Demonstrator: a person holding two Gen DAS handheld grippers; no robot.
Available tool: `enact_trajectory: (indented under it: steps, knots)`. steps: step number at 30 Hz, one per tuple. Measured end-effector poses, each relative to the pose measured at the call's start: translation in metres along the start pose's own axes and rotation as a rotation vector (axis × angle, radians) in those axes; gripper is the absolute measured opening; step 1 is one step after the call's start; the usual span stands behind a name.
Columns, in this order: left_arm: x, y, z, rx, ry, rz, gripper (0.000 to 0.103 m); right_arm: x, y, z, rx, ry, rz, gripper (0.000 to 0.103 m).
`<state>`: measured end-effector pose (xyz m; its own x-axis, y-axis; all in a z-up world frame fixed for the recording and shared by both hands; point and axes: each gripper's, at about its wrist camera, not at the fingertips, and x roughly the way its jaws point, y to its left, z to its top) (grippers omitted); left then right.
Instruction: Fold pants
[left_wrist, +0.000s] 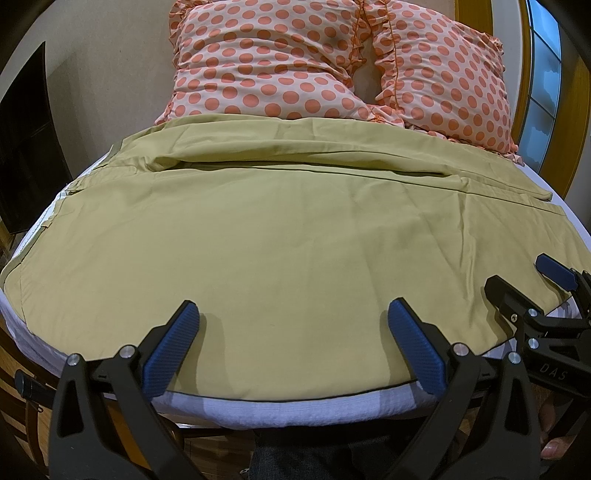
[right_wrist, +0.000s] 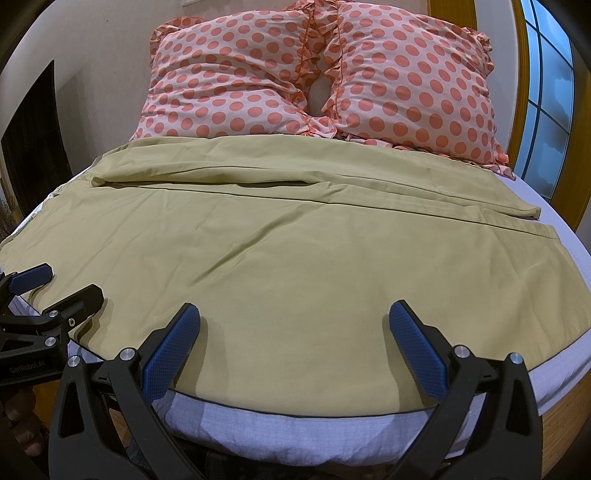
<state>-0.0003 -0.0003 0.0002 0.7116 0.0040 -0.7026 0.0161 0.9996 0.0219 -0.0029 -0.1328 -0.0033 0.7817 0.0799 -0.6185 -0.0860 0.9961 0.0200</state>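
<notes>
A white-sheeted bed (right_wrist: 280, 428) with two polka-dot pillows (right_wrist: 236, 85) holds khaki pants (right_wrist: 280, 258) spread flat; left gripper (left_wrist: 293, 325) and right gripper (right_wrist: 294, 326) hover at their near edge, jaws wide apart, holding nothing

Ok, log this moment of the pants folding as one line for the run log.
stage: pre-grasp | pants: spread flat on bed | left gripper: open at near edge | right gripper: open at near edge | pillows: behind
</notes>
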Motion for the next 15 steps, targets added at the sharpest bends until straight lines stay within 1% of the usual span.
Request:
enact_trajectory:
  steps: [15]
  knots:
    - [-0.0001,0.0000,0.0000,0.000,-0.001,0.000,0.101,-0.0004,0.0006,0.0008,0.000,-0.003,0.000,0.102]
